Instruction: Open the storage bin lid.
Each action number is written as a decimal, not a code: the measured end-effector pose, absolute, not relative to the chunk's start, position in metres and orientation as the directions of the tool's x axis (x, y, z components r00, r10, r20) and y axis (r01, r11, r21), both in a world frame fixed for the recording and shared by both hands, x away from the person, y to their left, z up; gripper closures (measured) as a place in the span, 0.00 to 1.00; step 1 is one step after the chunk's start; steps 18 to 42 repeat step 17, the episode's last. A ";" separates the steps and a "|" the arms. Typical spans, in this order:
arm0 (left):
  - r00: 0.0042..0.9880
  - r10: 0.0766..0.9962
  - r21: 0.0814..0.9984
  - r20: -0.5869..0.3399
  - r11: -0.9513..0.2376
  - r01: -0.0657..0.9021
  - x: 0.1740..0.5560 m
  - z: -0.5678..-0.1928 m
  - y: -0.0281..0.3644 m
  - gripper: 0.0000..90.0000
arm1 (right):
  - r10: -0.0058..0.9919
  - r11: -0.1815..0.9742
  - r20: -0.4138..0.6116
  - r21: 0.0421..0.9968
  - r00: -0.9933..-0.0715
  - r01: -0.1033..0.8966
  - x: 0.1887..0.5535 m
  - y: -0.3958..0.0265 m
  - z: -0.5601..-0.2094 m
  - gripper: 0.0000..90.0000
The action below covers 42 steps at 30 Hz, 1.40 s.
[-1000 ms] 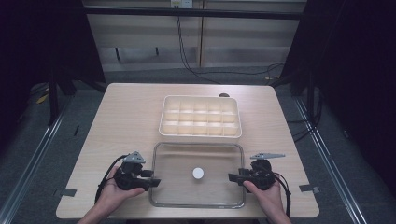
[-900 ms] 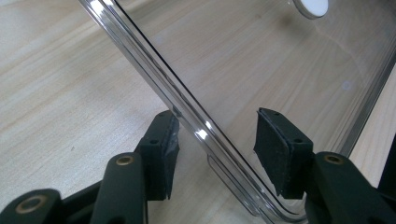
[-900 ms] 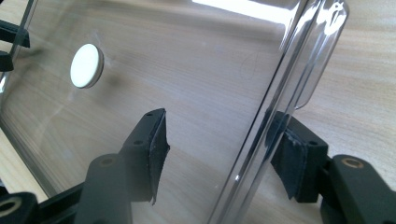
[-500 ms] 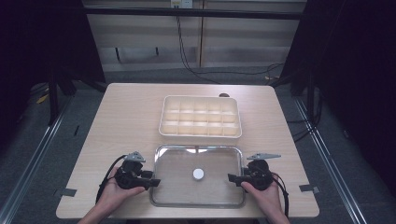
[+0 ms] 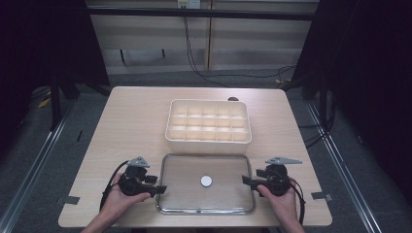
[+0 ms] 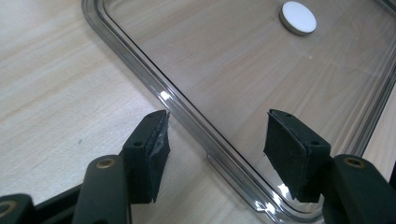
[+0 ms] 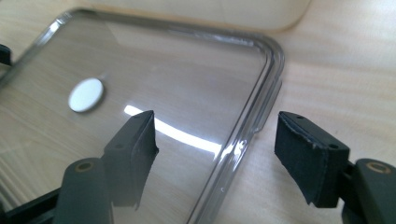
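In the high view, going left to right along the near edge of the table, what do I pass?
Left gripper → clear lid with its white disc in the middle → right gripper.

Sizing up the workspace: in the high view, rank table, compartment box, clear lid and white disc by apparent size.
1. Table
2. Clear lid and compartment box: footprints look alike, not ranked; the lid lies nearer the camera.
3. White disc
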<state>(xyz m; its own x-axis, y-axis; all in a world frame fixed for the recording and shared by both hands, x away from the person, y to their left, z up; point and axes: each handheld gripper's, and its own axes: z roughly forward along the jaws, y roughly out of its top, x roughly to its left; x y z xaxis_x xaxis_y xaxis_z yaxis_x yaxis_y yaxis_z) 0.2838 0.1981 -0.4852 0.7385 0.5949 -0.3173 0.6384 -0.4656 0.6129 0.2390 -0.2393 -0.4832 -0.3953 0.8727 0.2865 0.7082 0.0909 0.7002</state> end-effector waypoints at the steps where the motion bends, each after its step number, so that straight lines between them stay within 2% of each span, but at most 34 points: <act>1: 0.737 0.595 0.620 -0.321 -0.457 0.638 0.282 -0.483 0.199 0.42 | 0.868 0.088 0.285 0.717 -0.406 0.692 0.237 -0.240 -0.481 0.32; 9: 0.744 0.606 0.719 -0.281 -0.381 0.581 0.270 -0.467 0.218 0.36 | 0.851 0.078 0.245 0.816 -0.464 0.573 0.216 -0.247 -0.460 0.33; 12: 0.728 0.629 0.750 -0.272 -0.335 0.570 0.272 -0.464 0.227 0.36 | 0.863 0.070 0.221 0.838 -0.454 0.541 0.211 -0.254 -0.454 0.35; 14: 0.727 0.638 0.749 -0.255 -0.345 0.565 0.274 -0.463 0.235 0.35 | 0.870 0.039 0.232 0.848 -0.436 0.529 0.210 -0.262 -0.452 0.34; 16: 0.693 0.669 0.758 -0.268 -0.297 0.581 0.271 -0.462 0.241 0.34 | 0.873 0.039 0.227 0.850 -0.432 0.525 0.209 -0.265 -0.450 0.34; 17: 0.683 0.676 0.756 -0.275 -0.286 0.588 0.270 -0.462 0.242 0.34 | 0.881 0.044 0.212 0.854 -0.423 0.519 0.209 -0.267 -0.450 0.30; 42: 0.683 0.676 0.756 -0.275 -0.286 0.588 0.270 -0.462 0.242 0.34 | 0.881 0.044 0.212 0.854 -0.423 0.519 0.209 -0.267 -0.450 0.30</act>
